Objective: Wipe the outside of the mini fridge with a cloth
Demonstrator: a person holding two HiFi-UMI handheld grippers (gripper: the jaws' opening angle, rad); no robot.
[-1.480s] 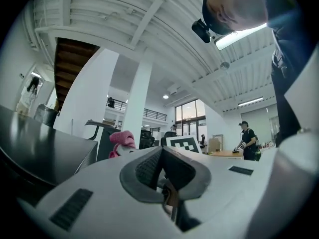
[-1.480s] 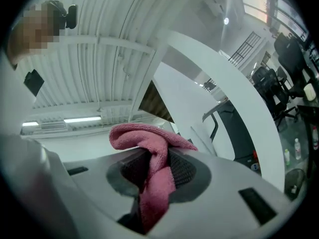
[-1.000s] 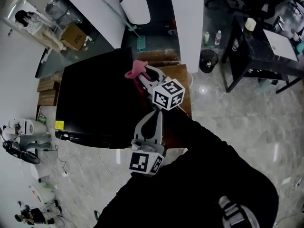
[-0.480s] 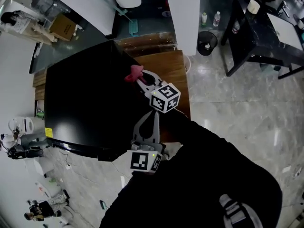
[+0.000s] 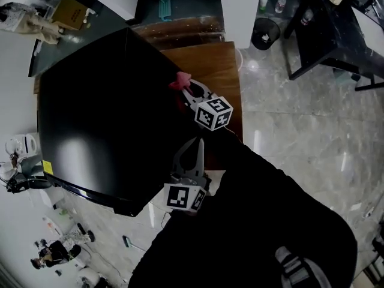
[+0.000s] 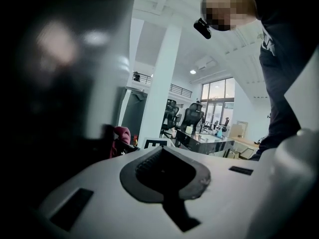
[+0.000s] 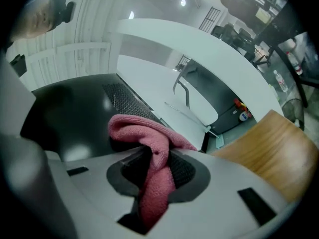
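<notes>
The right gripper (image 7: 152, 156) has its jaws pinched on a pink cloth (image 7: 142, 128). One fold bunches up over the jaw tips and a tail hangs back through the gap between the pads. In the head view this gripper (image 5: 191, 90) reaches forward, with the cloth (image 5: 180, 81) at the right edge of the black mini fridge (image 5: 102, 113); whether the cloth touches the fridge cannot be told.

The left gripper (image 6: 160, 152) has its jaws pressed together with nothing between them. It hangs nearer the person's body (image 5: 197, 146), pointing up alongside the fridge's right side. The fridge's dark wall fills the left of its own view, where the pink cloth (image 6: 121, 136) shows just past it.

The fridge's glossy top faces the head camera. Just beside it on the right lies a brown wooden surface (image 5: 210, 65), and pale marble floor (image 5: 300, 125) spreads beyond.
</notes>
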